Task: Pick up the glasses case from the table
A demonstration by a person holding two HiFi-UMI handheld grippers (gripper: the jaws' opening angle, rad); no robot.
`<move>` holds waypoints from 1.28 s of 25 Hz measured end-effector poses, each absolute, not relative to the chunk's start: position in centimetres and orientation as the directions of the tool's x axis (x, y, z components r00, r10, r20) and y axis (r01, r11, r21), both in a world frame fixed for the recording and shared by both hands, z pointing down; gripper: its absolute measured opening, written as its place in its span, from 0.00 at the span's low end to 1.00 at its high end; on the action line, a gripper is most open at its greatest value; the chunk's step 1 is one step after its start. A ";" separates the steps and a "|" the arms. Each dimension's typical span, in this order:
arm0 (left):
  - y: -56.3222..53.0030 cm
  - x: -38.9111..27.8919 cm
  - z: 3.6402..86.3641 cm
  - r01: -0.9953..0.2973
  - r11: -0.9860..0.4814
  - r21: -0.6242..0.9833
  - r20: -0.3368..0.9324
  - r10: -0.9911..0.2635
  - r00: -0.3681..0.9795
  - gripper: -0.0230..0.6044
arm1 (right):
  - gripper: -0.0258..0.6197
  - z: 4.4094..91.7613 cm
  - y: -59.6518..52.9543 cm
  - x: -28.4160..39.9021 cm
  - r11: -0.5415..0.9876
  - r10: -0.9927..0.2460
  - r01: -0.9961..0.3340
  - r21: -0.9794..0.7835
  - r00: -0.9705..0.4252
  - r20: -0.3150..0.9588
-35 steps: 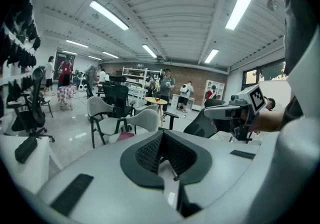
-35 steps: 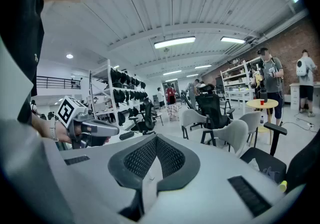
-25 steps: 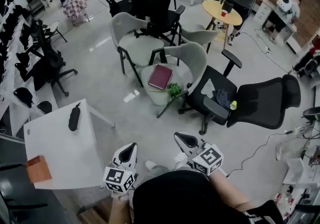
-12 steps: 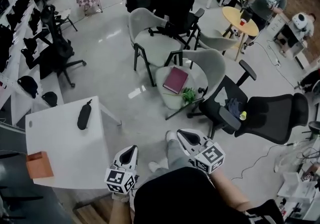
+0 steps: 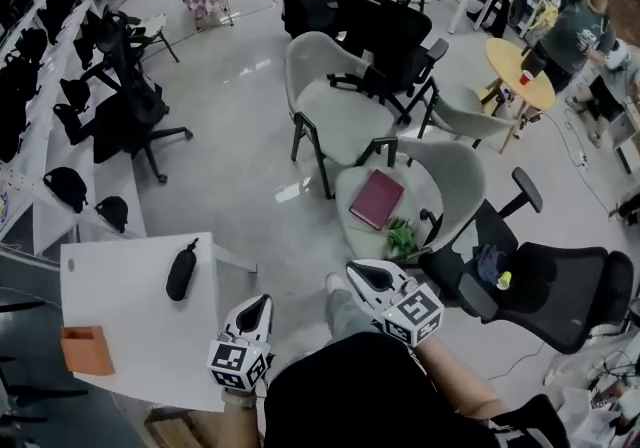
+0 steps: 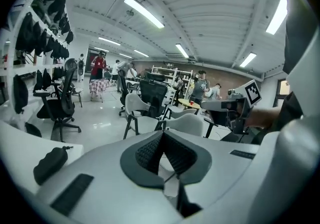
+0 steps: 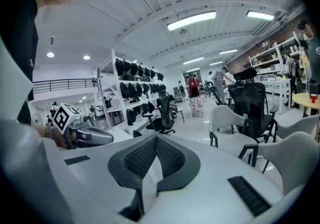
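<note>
Head view: glasses case (image 5: 181, 274) nearer than before; left gripper (image 5: 257, 304), right gripper (image 5: 354, 270) fingers seemingly together.

No words, numbers, brand names or signs can be read on anything in these views.

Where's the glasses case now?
In the head view, the glasses case lies on the white table at lower left, near its right edge, across from the orange box.

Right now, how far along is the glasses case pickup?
Nothing done: the glasses case lies untouched on the white table. In hand: nothing; left tool and right tool are shut, empty, apart from it. Left: reach, open, grasp, lift.
</note>
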State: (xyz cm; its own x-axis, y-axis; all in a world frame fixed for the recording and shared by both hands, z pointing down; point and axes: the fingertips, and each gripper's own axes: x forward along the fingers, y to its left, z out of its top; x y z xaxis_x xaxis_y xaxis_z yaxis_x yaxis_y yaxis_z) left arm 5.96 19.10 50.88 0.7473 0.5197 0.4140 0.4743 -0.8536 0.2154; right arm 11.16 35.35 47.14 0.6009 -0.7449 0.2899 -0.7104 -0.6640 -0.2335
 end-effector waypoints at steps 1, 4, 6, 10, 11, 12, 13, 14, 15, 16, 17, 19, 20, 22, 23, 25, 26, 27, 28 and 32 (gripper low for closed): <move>19.0 7.6 50.5 0.459 -0.862 0.216 0.413 0.506 0.757 0.06 | 0.08 47.0 35.1 12.8 -0.648 -0.759 -0.722 -0.245 0.584 0.288; 19.0 12.1 49.9 0.414 -0.887 0.206 0.415 0.462 0.784 0.06 | 0.08 46.8 34.4 17.1 -0.599 -0.797 -0.757 -0.261 0.532 0.284; 18.9 14.7 49.7 0.383 -0.902 0.202 0.414 0.433 0.801 0.06 | 0.08 46.8 33.7 19.6 -0.565 -0.819 -0.785 -0.255 0.496 0.288; 17.6 18.2 49.2 0.301 -0.935 0.190 0.410 0.354 0.841 0.06 | 0.08 46.6 31.1 23.1 -0.469 -0.871 -0.850 -0.241 0.399 0.288; 17.0 18.6 49.2 0.275 -0.943 0.187 0.411 0.329 0.850 0.06 | 0.08 46.7 30.3 23.7 -0.443 -0.882 -0.864 -0.241 0.372 0.288; 16.4 18.8 49.1 0.247 -0.951 0.186 0.411 0.303 0.859 0.07 | 0.08 46.8 29.5 24.2 -0.416 -0.893 -0.877 -0.240 0.344 0.290; 15.6 18.9 49.1 0.216 -0.959 0.185 0.412 0.275 0.869 0.06 | 0.08 47.0 28.7 24.6 -0.388 -0.903 -0.889 -0.241 0.315 0.293; 14.8 18.7 49.1 0.183 -0.966 0.183 0.413 0.244 0.877 0.06 | 0.08 47.0 27.7 24.9 -0.359 -0.912 -0.901 -0.242 0.284 0.295; 14.0 18.4 49.1 0.148 -0.972 0.182 0.416 0.213 0.884 0.06 | 0.08 47.1 26.7 25.1 -0.328 -0.921 -0.913 -0.244 0.252 0.298; 13.1 17.9 49.2 0.113 -0.977 0.182 0.418 0.181 0.890 0.06 | 0.08 47.2 25.6 25.2 -0.297 -0.928 -0.923 -0.244 0.220 0.300; 12.1 17.4 49.2 0.080 -0.980 0.183 0.421 0.152 0.894 0.06 | 0.08 47.2 24.4 25.2 -0.268 -0.934 -0.932 -0.244 0.189 0.302; 10.1 15.9 49.4 0.016 -0.982 0.188 0.424 0.096 0.901 0.06 | 0.08 47.2 21.8 24.8 -0.210 -0.943 -0.947 -0.242 0.132 0.305; 9.1 14.9 49.5 -0.018 -0.981 0.194 0.424 0.067 0.903 0.06 | 0.08 47.2 20.5 24.3 -0.181 -0.946 -0.954 -0.240 0.102 0.307; 7.3 12.7 49.5 -0.083 -0.975 0.206 0.422 0.012 0.906 0.07 | 0.08 47.2 17.8 23.3 -0.124 -0.949 -0.964 -0.235 0.046 0.313; 6.3 11.5 49.6 -0.110 -0.971 0.210 0.422 -0.012 0.906 0.07 | 0.08 47.2 16.5 22.7 -0.101 -0.949 -0.967 -0.234 0.022 0.316; 4.4 9.3 49.8 -0.154 -0.964 0.216 0.426 -0.049 0.903 0.06 | 0.08 47.3 13.7 21.5 -0.063 -0.947 -0.970 -0.235 -0.017 0.321; 3.6 8.2 50.1 -0.173 -0.961 0.217 0.431 -0.065 0.900 0.06 | 0.08 47.4 12.4 20.9 -0.045 -0.945 -0.971 -0.235 -0.035 0.325; 2.8 7.1 50.3 -0.191 -0.957 0.218 0.435 -0.080 0.897 0.07 | 0.08 47.5 11.2 20.2 -0.027 -0.942 -0.972 -0.235 -0.054 0.331; 2.0 6.0 50.5 -0.208 -0.953 0.218 0.437 -0.095 0.894 0.06 | 0.08 47.7 9.9 19.6 -0.010 -0.939 -0.973 -0.232 -0.071 0.336; -1.4 1.6 51.3 -0.286 -0.931 0.226 0.435 -0.167 0.885 0.06 | 0.08 49.4 4.9 16.5 0.065 -0.917 -0.973 -0.220 -0.145 0.372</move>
